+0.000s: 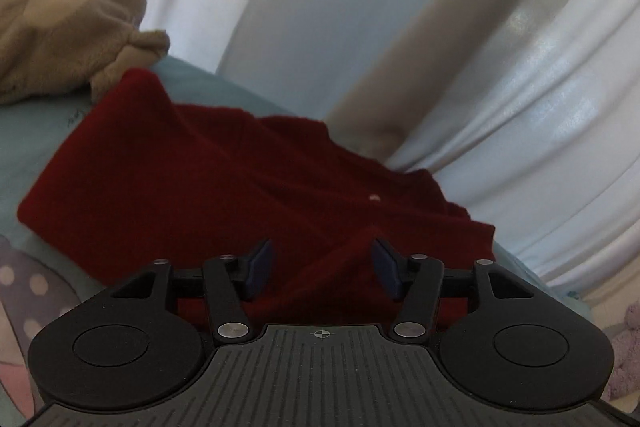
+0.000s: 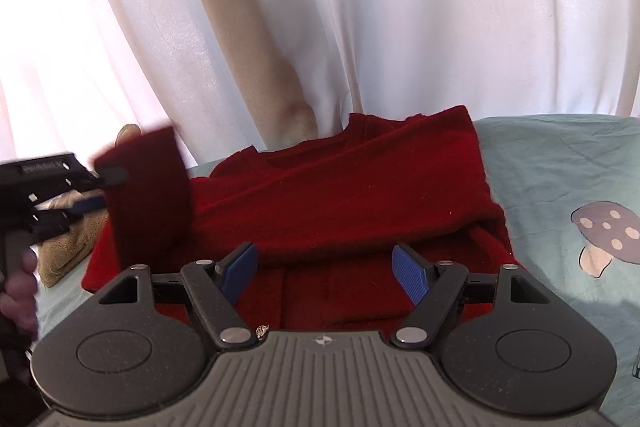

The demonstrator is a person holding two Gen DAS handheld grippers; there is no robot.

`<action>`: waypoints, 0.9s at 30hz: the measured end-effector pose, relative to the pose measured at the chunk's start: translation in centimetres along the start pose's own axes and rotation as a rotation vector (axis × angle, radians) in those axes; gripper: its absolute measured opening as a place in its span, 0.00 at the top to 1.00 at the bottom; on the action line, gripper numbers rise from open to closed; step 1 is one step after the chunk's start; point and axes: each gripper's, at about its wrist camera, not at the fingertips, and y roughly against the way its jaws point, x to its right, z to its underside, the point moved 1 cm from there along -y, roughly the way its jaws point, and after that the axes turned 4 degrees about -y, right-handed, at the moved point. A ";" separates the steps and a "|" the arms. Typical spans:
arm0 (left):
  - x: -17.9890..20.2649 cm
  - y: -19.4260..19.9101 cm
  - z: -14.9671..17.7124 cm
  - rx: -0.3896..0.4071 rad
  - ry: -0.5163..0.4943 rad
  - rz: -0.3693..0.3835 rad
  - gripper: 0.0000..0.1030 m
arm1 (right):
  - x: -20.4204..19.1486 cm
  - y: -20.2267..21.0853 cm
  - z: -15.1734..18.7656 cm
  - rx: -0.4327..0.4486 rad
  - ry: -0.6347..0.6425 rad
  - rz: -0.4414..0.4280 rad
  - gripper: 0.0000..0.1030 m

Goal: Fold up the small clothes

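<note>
Left wrist view: the left gripper [image 1: 321, 245] has its fingers apart, gripping nothing. The red sweater [image 1: 224, 179] lies spread on a pale teal bed sheet [image 1: 36, 143], just ahead of and below the fingers. A raised fold of the sweater stands in the gap between them, closer to the right-hand finger, and neither pad presses on it. A tan plush toy [image 1: 68, 27] sits at the sweater's far left corner, touching its edge. White curtains [image 1: 400, 7] hang behind the sweater.

Right wrist view: the right gripper [image 2: 324, 251] hangs over the near edge of the sweater with its fingers wide apart and empty; the cloth passes under both of them. One sleeve is folded across the chest of the sweater. At the sweater's left side a second sleeve [image 2: 152, 195] stands up, blurred, right against the fingertips of the left gripper, which a hand [image 2: 20, 287] holds. Whether a finger touches that cuff is hard to tell through the blur. A mushroom print [image 2: 608, 231] marks the sheet to the right of the sweater.
</note>
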 end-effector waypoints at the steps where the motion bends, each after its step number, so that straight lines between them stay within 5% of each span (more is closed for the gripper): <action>1: -1.1 0.0 0.8 -0.024 0.031 -0.002 0.38 | 0.3 -0.3 -0.1 -0.014 -0.021 -0.025 0.27; 8: -6.7 2.9 3.2 -0.073 0.048 -0.217 0.40 | 0.4 -5.5 -1.7 -0.175 -0.181 -0.270 0.33; 18: -7.2 3.7 3.7 -0.088 0.022 -0.246 0.40 | -1.1 -13.3 1.7 -0.415 -0.301 -0.336 0.51; 19: -7.2 3.4 3.7 -0.087 0.016 -0.251 0.40 | -1.5 -13.5 1.9 -0.412 -0.279 -0.330 0.54; 21: -7.2 3.2 3.5 -0.086 0.007 -0.264 0.40 | -2.6 -13.3 1.8 -0.401 -0.206 -0.326 0.90; 27: -7.5 2.7 1.8 -0.060 -0.030 -0.317 0.43 | -4.5 -7.3 -2.8 -0.126 0.047 -0.309 0.91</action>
